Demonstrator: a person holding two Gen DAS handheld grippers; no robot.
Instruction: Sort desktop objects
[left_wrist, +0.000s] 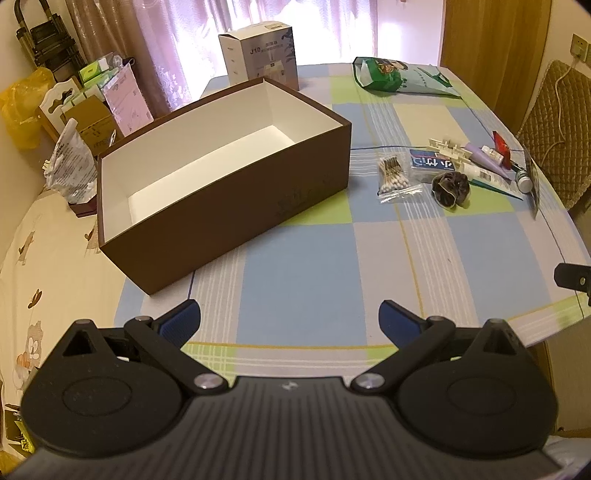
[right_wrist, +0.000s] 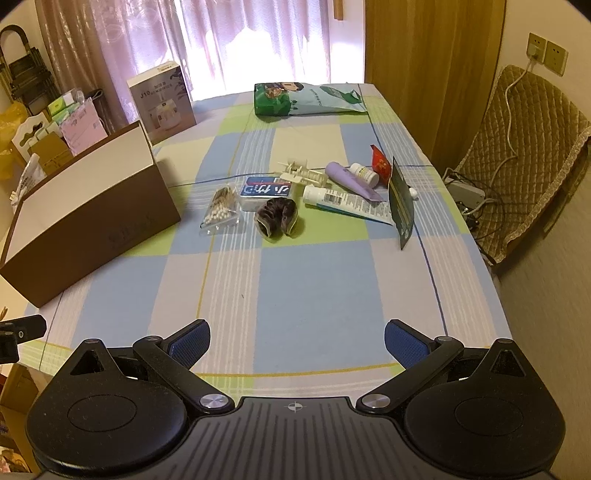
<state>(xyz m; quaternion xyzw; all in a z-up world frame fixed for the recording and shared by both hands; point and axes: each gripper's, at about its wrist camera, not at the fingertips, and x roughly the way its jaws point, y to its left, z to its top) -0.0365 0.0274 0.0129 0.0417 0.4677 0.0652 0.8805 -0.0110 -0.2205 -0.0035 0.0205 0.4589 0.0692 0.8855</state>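
Checked cloth (right_wrist: 295, 288): clutter (right_wrist: 280, 218) well beyond tool (right_wrist: 297, 349).

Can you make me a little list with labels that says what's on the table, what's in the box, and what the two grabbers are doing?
Table: checked cloth
Box: brown box, open top, nothing visible inside
Pile beside the box: cotton swabs, blue packet, dark scrunchie, white tube, purple tube, small white bottle
Far end: green bag, white carton
Left gripper: open, holding nothing
Right gripper: open, holding nothing
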